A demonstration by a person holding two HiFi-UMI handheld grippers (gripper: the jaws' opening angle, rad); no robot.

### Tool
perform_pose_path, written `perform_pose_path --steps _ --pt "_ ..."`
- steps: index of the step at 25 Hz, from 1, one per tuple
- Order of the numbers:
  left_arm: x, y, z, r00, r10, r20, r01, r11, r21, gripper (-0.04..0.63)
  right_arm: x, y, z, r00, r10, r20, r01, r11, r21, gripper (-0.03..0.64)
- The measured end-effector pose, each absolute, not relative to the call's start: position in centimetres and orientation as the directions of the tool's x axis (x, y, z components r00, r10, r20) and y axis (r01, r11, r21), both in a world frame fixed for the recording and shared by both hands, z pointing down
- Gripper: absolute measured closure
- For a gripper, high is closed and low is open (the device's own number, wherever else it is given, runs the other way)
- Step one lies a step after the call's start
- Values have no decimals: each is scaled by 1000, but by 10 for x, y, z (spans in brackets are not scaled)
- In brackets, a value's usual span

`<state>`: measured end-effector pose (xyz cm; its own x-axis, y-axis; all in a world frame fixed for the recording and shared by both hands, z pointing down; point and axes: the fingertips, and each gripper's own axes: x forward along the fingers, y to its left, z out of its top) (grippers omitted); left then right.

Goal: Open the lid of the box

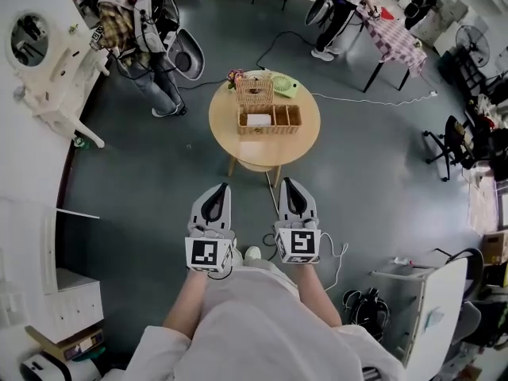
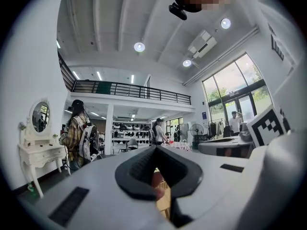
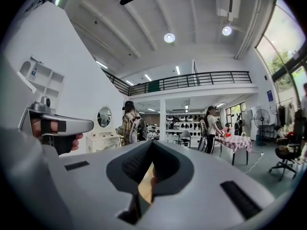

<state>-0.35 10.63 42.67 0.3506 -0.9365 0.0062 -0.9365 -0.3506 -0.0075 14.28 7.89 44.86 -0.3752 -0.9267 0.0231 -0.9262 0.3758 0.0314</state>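
The wicker box (image 1: 269, 118) sits on the round wooden table (image 1: 226, 129) ahead of me. Its lid (image 1: 255, 91) stands upright at the box's far edge, and the compartments inside show. Both grippers hang close to my body, well short of the table and touching nothing. My left gripper (image 1: 217, 187) is shut with its jaws together and nothing between them, and in its own view the left gripper (image 2: 154, 152) points level across the room. My right gripper (image 1: 286, 182) is likewise shut and empty, as the right gripper (image 3: 152, 146) shows in its own view.
A green object (image 1: 282, 86) and small flowers (image 1: 235, 76) lie behind the box. A person with a backpack (image 1: 143, 30) stands at the far left beside a white dressing table (image 1: 48, 70). Another person is at a checked-cloth table (image 1: 397, 34). A cable (image 1: 373, 100) crosses the floor.
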Motion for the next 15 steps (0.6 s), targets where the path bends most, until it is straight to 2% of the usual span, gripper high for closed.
perform_pose_path --steps 8,15 --pt "-2 107 428 362 -932 3 -932 -362 -6 600 137 77 438 -370 -929 -3 -928 369 47 620" --pt "-50 117 441 347 -938 5 -938 -348 -6 600 103 90 446 -352 -936 -14 -935 352 37 620"
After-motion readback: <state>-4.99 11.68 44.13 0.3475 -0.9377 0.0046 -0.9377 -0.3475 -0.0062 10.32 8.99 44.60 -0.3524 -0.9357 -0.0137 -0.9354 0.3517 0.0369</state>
